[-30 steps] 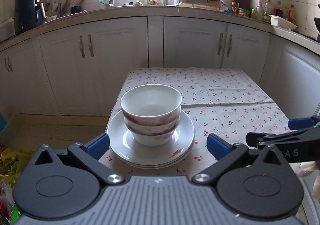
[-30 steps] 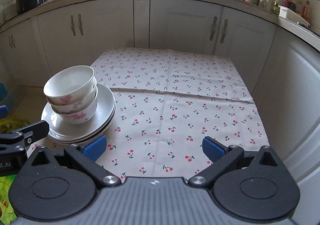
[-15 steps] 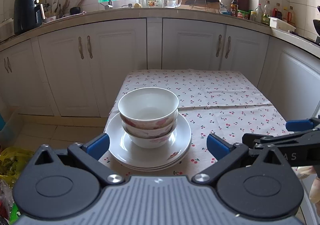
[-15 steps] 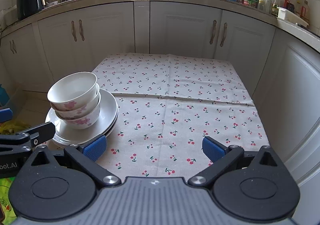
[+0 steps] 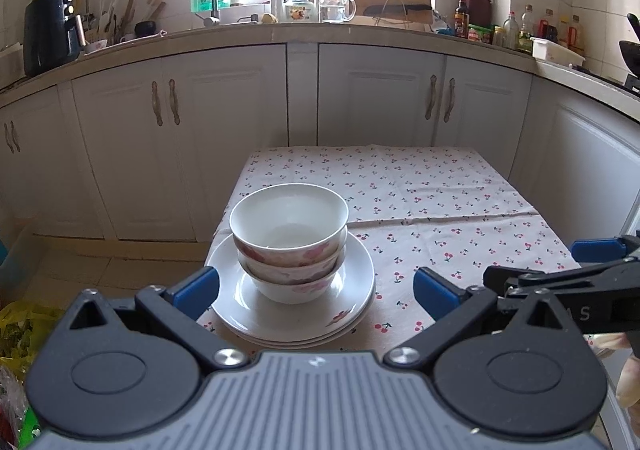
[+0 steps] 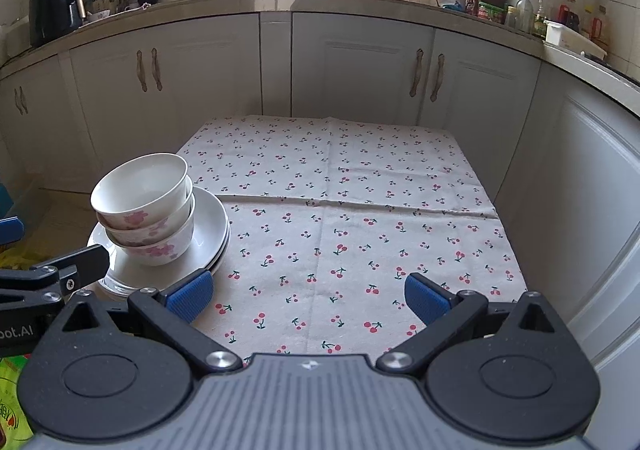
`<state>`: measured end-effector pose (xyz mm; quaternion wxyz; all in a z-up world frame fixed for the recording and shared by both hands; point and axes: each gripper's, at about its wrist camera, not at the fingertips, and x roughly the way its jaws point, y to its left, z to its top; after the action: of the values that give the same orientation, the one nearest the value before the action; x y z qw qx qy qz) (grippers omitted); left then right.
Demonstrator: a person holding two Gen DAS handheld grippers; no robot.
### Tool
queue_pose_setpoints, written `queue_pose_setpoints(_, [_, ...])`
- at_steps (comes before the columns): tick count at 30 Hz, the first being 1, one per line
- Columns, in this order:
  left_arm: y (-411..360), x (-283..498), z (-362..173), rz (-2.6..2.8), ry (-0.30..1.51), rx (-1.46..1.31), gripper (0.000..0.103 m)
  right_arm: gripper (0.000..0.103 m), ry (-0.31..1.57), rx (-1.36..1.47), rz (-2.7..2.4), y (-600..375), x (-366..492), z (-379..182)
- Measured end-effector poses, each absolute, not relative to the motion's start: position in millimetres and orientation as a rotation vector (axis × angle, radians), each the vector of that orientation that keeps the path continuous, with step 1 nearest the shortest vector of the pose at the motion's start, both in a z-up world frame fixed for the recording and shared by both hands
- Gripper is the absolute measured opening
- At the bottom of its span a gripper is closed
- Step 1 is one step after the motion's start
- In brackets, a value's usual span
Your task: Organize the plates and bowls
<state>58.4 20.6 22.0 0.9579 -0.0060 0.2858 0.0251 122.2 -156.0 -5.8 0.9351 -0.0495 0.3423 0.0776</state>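
Three white bowls with pink flowers (image 5: 289, 246) (image 6: 146, 210) are nested on a stack of white plates (image 5: 352, 290) (image 6: 210, 226) at the near left corner of the cherry-print tablecloth (image 5: 420, 202) (image 6: 340, 202). My left gripper (image 5: 316, 290) stands open just in front of the stack, with nothing between its blue pads. To the right of the stack my right gripper (image 6: 308, 296) is open over bare cloth. Each gripper shows at the edge of the other's view.
White cabinets (image 5: 240, 138) and a cluttered counter (image 5: 320, 26) with a sink tap run behind the table. More cabinets close in on the right (image 6: 592, 178). A yellow bag (image 5: 20, 326) lies on the floor at the left. The cloth right of the stack is bare.
Both grippers have pulled back and risen a little from the table, so the stack looks smaller and farther. The bowls and plates have not moved. Both stay open.
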Motion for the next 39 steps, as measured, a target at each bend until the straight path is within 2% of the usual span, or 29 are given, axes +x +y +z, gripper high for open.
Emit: queue_pose_setpoints(39, [17.8,56.5,24.6,0.041,0.572,-0.002,0.102,0.103,0.678,-0.107,0.134,-156.5,118.1,-3.9])
